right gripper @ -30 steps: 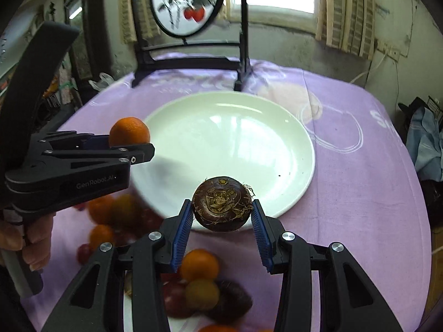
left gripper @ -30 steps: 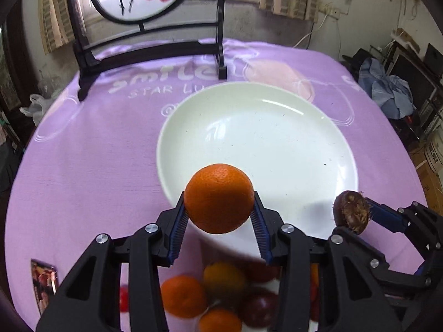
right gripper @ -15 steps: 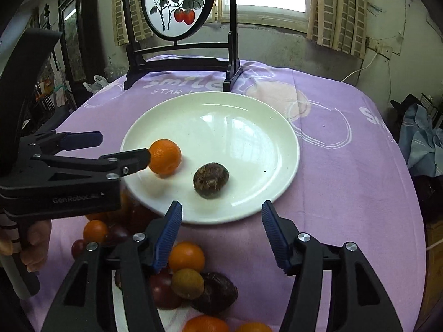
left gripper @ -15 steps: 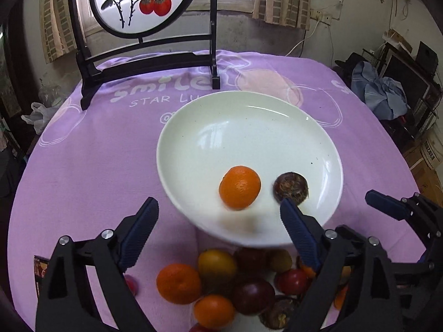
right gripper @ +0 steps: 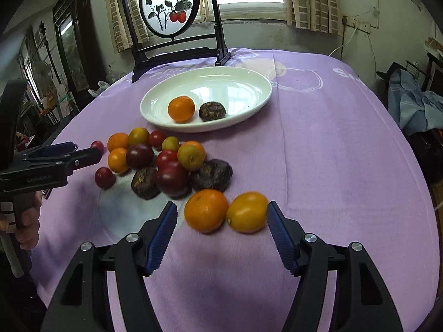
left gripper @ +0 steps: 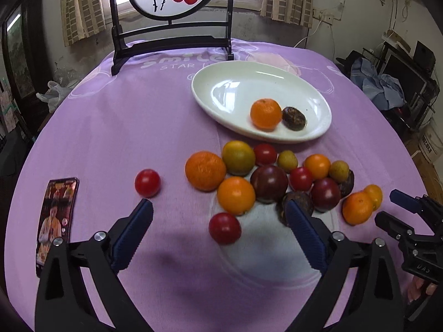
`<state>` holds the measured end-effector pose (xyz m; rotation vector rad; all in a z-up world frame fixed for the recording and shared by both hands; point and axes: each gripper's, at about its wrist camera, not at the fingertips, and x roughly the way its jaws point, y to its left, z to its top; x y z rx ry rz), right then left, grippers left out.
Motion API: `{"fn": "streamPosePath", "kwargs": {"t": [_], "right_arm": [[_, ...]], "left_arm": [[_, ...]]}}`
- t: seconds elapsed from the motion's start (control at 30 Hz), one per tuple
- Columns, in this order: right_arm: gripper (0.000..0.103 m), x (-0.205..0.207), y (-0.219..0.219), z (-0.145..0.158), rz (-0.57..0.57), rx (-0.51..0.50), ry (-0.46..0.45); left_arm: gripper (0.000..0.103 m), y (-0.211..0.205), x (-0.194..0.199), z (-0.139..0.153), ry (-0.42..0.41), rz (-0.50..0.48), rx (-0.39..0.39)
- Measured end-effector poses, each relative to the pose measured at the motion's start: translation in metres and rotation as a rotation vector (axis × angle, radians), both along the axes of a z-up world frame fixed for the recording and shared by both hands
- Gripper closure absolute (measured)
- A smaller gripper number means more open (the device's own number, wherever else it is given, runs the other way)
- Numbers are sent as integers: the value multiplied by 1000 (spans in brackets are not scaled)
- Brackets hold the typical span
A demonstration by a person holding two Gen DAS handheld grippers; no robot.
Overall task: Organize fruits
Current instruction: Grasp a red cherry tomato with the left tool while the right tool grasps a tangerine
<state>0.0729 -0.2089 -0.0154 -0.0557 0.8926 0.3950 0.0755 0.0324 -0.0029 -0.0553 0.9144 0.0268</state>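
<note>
Both grippers empty and wide. Left gripper (left gripper: 218,228), jaws just been opening, now spread far apart over the purple cloth (left gripper: 110,127), nothing pinched; one red tomato (left gripper: 224,228) lying on the cloth in the gap, clear of both pads. Another tomato (left gripper: 147,183) apart, off toward the left edge. Phone (left gripper: 56,221) flat near the front-left edge, screen lit.

Right gripper (right gripper: 220,235), jaws also just been opening, spread with no grip: an orange (right gripper: 206,210) and a yellow-orange fruit (right gripper: 247,212) side by side, touching each other, resting on the cloth between the pads; right pad close beside the yellow one, contact not clear.

Plate (right gripper: 243,83) toward the back of the table, just in front of the round screen stand (right gripper: 177,55). On the plate's near part: a mandarin (right gripper: 181,109) and a dark brown fruit (right gripper: 212,111), just beside each other.

Pile (right gripper: 163,163) of oranges, tomatoes, plums and dark fruits bunched mid-table, between the plate and the grippers, near the plate's front rim. A hand (right gripper: 26,227) on the left gripper's handle, low at the left in the right wrist view.
</note>
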Motion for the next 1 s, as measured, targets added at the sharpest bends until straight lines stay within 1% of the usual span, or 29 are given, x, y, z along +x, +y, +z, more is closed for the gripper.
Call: {"fn": "streamPosePath", "kwargs": {"t": [0.1, 0.23, 0.37, 0.53, 0.57, 0.67, 0.7, 0.73, 0.77, 0.8, 0.9, 1.0], "right_arm": [[35, -11, -2, -6, 4, 5, 16], [35, -19, 0, -16, 17, 9, 53], [35, -23, 6, -25, 40, 3, 75], [35, -21, 13, -28, 64, 18, 93], [35, -21, 14, -28, 69, 21, 94], [33, -19, 17, -29, 81, 25, 97], [33, -19, 17, -29, 82, 26, 98], [33, -18, 17, -30, 83, 28, 102], [33, -17, 17, -30, 81, 30, 106], [33, -17, 16, -30, 80, 33, 109], [33, -15, 16, -29, 82, 44, 116], [33, -11, 21, -32, 86, 14, 115]], "left_arm": [[8, -2, -15, -9, 16, -5, 8], [9, -5, -25, -22, 46, -18, 9], [9, -6, -24, -33, 71, -28, 23], [10, -3, -14, -40, 81, -22, 35], [16, -3, -12, -41, 81, -21, 37], [28, -4, -1, -45, 98, -34, 32], [37, -5, 3, -47, 103, -42, 33], [43, -6, 6, -48, 104, -48, 39], [60, -8, 8, -47, 89, -51, 49], [72, -10, 9, -46, 80, -64, 55], [74, -11, 11, -45, 85, -75, 39], [74, -11, 8, -41, 86, -87, -3]]}}
